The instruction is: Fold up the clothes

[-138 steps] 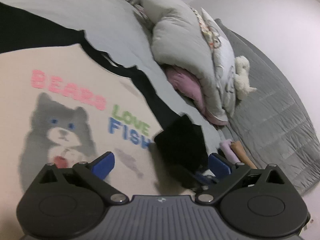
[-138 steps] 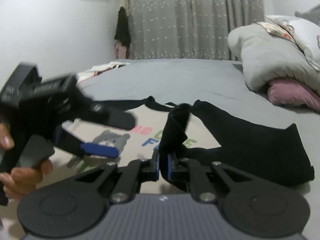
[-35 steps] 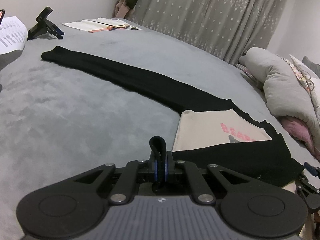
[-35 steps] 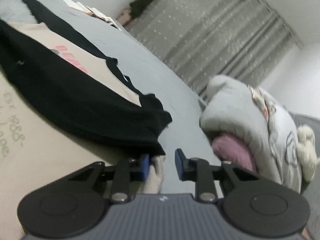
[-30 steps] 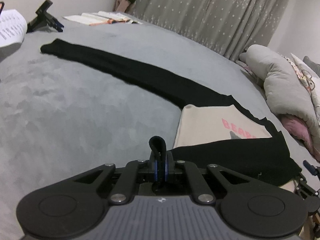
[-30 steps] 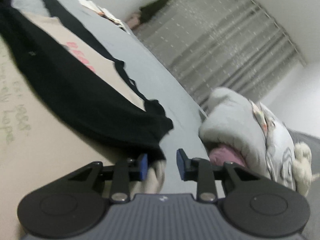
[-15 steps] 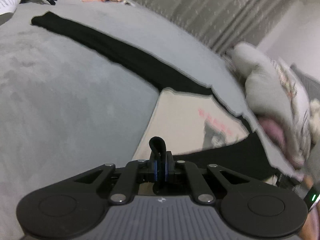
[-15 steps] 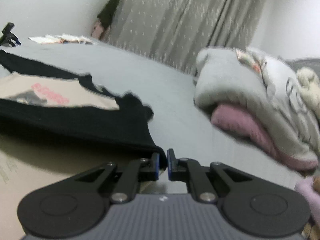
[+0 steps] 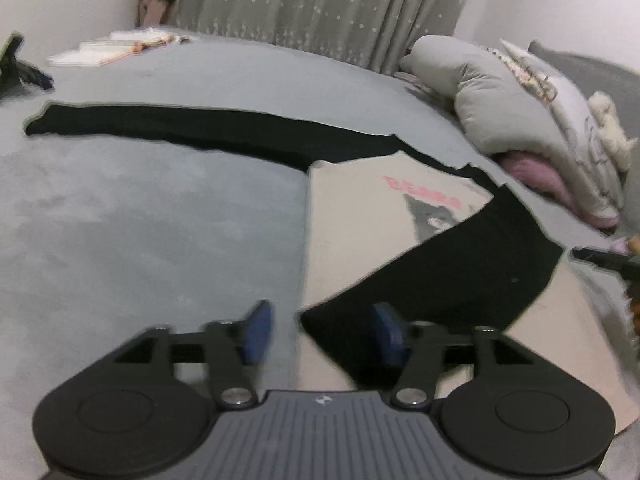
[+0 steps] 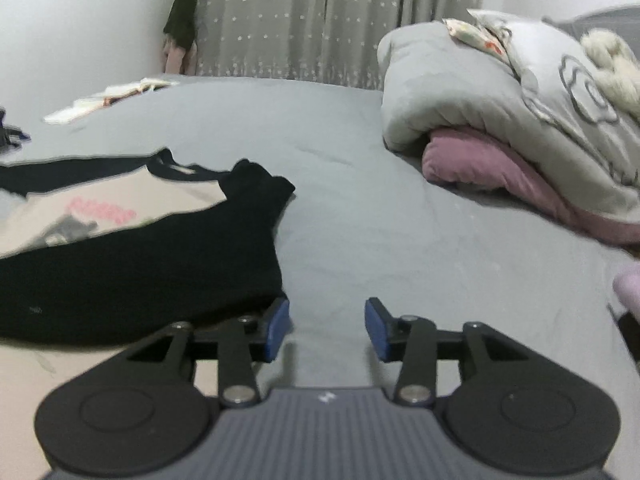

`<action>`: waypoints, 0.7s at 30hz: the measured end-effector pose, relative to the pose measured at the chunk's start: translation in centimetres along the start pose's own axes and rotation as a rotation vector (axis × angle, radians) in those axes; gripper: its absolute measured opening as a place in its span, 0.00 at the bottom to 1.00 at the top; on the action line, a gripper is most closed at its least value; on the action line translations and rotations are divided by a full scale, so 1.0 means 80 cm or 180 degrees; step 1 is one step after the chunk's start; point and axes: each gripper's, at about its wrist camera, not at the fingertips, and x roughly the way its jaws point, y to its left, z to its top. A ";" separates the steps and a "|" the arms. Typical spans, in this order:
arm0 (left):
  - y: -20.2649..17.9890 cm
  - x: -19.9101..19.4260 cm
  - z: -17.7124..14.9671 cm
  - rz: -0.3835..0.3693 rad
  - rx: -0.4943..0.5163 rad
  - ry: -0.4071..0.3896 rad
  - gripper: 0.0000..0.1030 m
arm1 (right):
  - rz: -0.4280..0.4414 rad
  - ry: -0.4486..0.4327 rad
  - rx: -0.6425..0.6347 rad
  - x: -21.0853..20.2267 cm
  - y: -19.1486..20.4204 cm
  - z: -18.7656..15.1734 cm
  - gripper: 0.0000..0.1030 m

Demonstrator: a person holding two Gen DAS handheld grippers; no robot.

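Cream sweatshirt with black sleeves spread on grey bed, left gripper opening, sleeve released, right gripper opening over bare bedding

A wide grey bedspread fills the room's middle. At twelve o'clock hangs a grey curtain dotted with small stars, pale walls on either side. At two o'clock a rolled grey duvet lies on a pink blanket. Loose papers lie at ten o'clock. The light is dim and even.
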 end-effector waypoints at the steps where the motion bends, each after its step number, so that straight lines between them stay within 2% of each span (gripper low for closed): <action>1: 0.002 -0.002 0.001 -0.0005 0.0036 -0.0034 0.61 | 0.0016 -0.0053 0.0034 -0.004 0.000 0.003 0.49; 7: -0.012 0.009 0.019 -0.0248 0.0207 -0.0114 0.61 | 0.0091 -0.0253 0.0004 -0.011 0.021 0.019 0.48; 11: -0.047 0.024 0.032 -0.0541 0.0516 -0.0099 0.61 | 0.0208 -0.0275 -0.0078 -0.002 0.049 0.022 0.48; 14: -0.067 0.035 0.028 -0.0763 0.0736 -0.0022 0.61 | 0.0237 -0.0163 -0.0200 0.013 0.068 0.016 0.49; 17: -0.073 0.042 0.011 -0.0885 0.0900 0.0146 0.61 | 0.0227 -0.0058 -0.0290 0.025 0.076 0.007 0.49; 21: -0.064 0.033 -0.014 -0.0920 0.1018 0.0112 0.61 | 0.0187 0.0059 -0.0293 0.038 0.076 -0.005 0.49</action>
